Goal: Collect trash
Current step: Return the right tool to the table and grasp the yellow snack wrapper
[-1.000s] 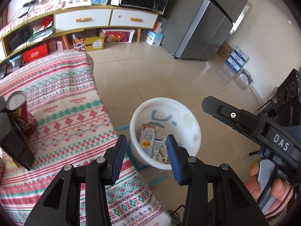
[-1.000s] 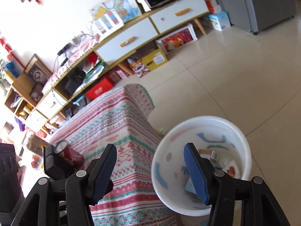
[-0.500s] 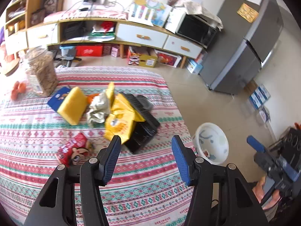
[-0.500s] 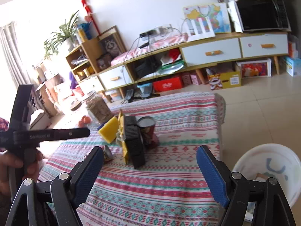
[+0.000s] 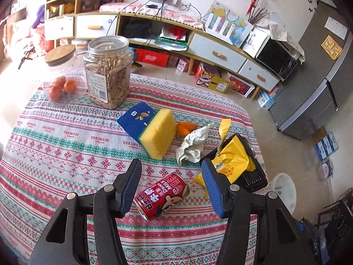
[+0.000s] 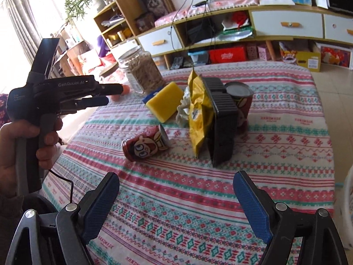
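Note:
A red milk can (image 5: 162, 195) lies on its side on the patterned tablecloth (image 5: 66, 150). In the left wrist view it shows between the pads of my open left gripper (image 5: 171, 176), which hovers above it without touching. To its right a yellow snack bag (image 5: 231, 163) leans in a black tray (image 5: 253, 176), with crumpled paper (image 5: 194, 143) behind. My right gripper (image 6: 176, 187) is open over the near table edge, empty. Ahead of it are the lying can (image 6: 147, 146), the bag (image 6: 198, 114), the tray (image 6: 220, 119) and a second, upright can (image 6: 240, 101). The left gripper (image 6: 110, 94) hangs high at left.
A yellow sponge (image 5: 158, 135), a blue packet (image 5: 134, 121), a snack jar (image 5: 108, 75) and a bowl of oranges (image 5: 61, 86) sit farther back. The white bin (image 5: 283, 190) stands on the floor past the table's right edge. A hand (image 6: 33, 141) holds the left gripper.
Both grippers have swung away from the white bin and now face the table. The left one has come in lower over the lying red can. Both stay open.

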Action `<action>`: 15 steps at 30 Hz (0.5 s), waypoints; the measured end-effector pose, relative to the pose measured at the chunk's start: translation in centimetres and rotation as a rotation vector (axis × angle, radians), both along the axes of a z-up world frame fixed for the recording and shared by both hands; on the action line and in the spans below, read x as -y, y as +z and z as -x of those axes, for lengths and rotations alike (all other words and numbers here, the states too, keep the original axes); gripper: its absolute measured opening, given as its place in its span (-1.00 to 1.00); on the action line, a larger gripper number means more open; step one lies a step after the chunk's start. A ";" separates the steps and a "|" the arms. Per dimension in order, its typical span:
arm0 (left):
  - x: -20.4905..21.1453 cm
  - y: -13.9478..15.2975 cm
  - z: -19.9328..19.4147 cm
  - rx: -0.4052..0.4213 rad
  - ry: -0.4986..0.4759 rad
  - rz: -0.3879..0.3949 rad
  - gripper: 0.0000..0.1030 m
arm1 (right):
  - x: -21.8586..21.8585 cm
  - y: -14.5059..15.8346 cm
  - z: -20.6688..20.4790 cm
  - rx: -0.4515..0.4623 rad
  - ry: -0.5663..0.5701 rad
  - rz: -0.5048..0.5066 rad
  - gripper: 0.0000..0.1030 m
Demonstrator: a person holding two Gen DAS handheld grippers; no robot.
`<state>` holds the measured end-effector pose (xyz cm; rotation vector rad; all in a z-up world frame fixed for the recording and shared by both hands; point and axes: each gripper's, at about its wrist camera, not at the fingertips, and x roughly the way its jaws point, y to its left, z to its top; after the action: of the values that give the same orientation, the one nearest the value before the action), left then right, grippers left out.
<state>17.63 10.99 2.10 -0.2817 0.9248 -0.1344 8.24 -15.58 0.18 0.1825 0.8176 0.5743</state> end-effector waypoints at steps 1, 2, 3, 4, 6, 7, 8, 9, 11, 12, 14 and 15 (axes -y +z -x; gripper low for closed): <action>0.0 0.0 -0.3 0.004 -0.002 -0.005 0.15 | -0.6 -0.4 -0.6 -0.009 -0.002 -0.010 0.69; -0.1 -0.1 -0.5 0.002 -0.004 0.001 0.15 | -1.3 -0.8 -1.1 -0.016 -0.005 -0.015 0.68; -0.3 -0.3 -1.0 -0.003 -0.002 0.011 0.15 | -2.0 -1.1 -1.6 -0.021 -0.008 -0.018 0.65; -0.5 -0.5 -1.4 -0.006 0.001 0.017 0.15 | -2.7 -1.6 -2.1 -0.023 -0.007 -0.020 0.61; -0.8 -1.0 -2.4 -0.016 0.010 -0.001 0.15 | -4.2 -2.4 -3.1 -0.019 -0.002 -0.023 0.53; -0.9 -1.4 -2.7 -0.026 0.013 -0.018 0.15 | -4.9 -2.8 -3.7 -0.017 -0.006 -0.018 0.49; -0.9 -1.8 -3.2 -0.037 0.013 -0.030 0.15 | -5.4 -3.3 -4.3 -0.017 -0.015 -0.015 0.47; -1.0 -2.2 -3.6 -0.048 0.011 -0.034 0.15 | -5.9 -3.8 -4.8 -0.016 -0.023 -0.016 0.44; -1.1 -2.7 -4.1 -0.058 0.003 -0.034 0.15 | -6.5 -4.7 -5.8 -0.026 -0.045 -0.014 0.41; -1.2 -2.9 -4.3 -0.059 -0.002 -0.038 0.15 | -6.5 -5.1 -6.2 -0.031 -0.057 -0.009 0.40; -1.1 -3.1 -4.8 -0.059 -0.011 -0.058 0.15 | -6.2 -5.5 -7.0 -0.028 -0.092 0.002 0.39; -1.0 -3.3 -5.0 -0.063 -0.016 -0.063 0.15 | -6.0 -5.6 -7.3 -0.025 -0.115 0.013 0.39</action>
<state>22.63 11.98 -1.16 -0.2214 0.9919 -0.1113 15.56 -9.57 -5.39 0.2241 0.8296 0.4593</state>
